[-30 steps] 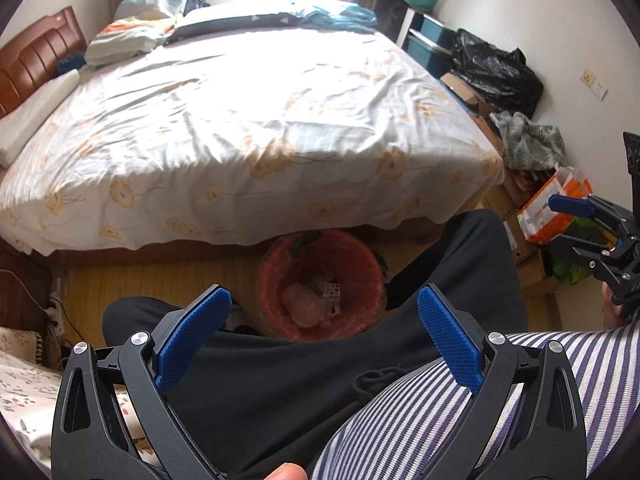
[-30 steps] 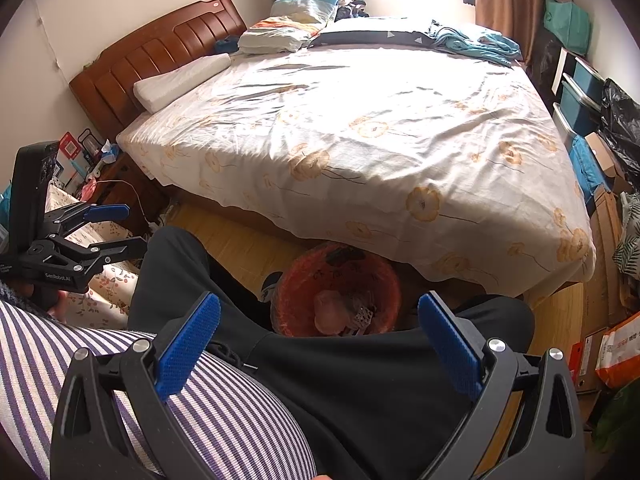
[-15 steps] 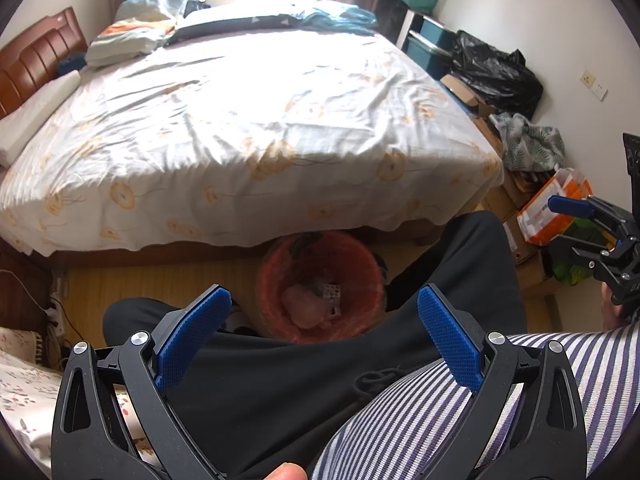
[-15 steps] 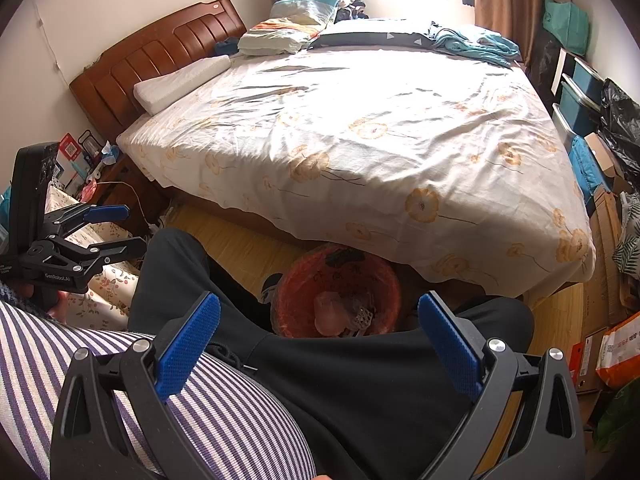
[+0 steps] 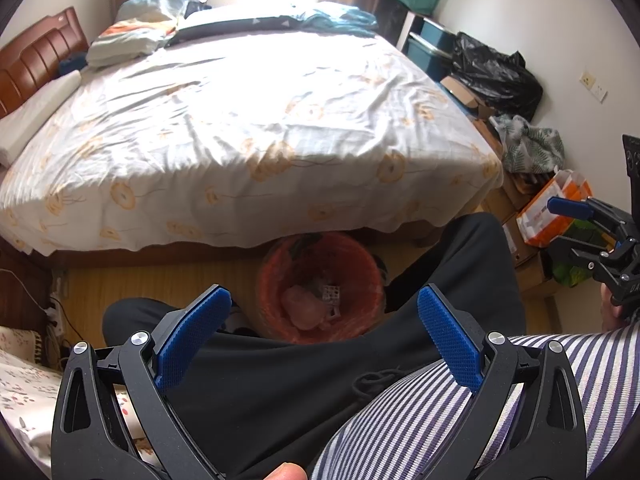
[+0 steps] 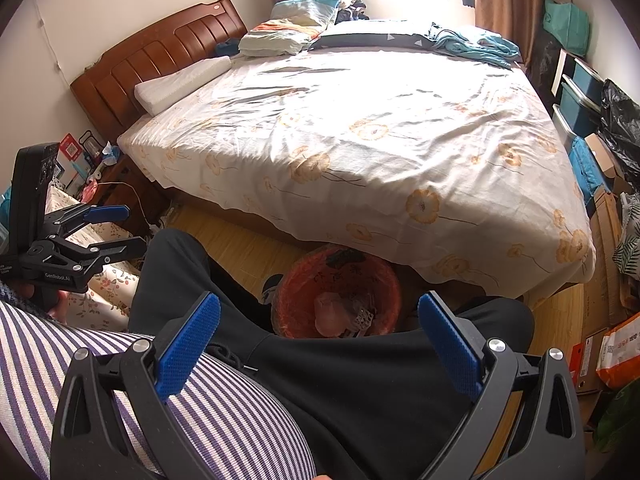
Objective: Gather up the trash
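At the bed's edge, orange trash bin between knees, left hand-held gripper and right hand-held gripper spread wide, empty

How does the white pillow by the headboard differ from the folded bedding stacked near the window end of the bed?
The white pillow is plain white, while the folded bedding shows orange, cream and teal patches. The pillow is a single long, low wedge lying along the wooden headboard; the bedding is a layered pile that rises higher. The pillow sits nearer the camera, the bedding farther toward the window. Both rest on the bed, untouched by either gripper.
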{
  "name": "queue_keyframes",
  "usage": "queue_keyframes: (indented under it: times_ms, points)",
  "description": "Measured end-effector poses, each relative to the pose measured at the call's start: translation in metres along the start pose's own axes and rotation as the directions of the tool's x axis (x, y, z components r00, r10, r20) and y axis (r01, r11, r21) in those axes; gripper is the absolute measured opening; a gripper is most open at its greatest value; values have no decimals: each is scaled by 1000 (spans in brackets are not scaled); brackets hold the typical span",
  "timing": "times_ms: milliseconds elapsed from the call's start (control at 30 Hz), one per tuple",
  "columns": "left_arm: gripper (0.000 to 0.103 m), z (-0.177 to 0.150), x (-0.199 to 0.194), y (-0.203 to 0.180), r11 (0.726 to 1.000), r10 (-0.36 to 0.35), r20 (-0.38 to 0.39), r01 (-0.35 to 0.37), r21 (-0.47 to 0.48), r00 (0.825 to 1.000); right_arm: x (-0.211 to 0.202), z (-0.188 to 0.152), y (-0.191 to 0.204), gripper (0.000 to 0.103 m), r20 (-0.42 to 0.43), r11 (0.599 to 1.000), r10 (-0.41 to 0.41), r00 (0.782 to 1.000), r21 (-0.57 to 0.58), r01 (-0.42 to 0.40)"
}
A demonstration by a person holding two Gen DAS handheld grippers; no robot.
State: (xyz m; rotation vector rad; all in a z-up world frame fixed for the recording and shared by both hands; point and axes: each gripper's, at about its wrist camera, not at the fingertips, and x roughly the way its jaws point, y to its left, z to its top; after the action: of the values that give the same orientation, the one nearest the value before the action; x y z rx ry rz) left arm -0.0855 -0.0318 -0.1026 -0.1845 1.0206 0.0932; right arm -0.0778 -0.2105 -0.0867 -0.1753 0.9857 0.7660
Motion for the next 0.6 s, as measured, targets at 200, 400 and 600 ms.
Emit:
queue_keyframes:
  times_ms: [200,400,600]
  points:
    - [97,0,-1,0,1000,-2,1,2,-1,1000,0,0,0,98,0,1000,0,1000,0,0]
    - [97,1,-3,-2,1000,-3,3,3,-3,1000,0,0,0,98,0,1000,1,1000,0,-1]
    - [97,1,-2,-2,1000,-2,3,2,-5,1000,0,-1,0,98,0,1000,1,1000,-1,-1]
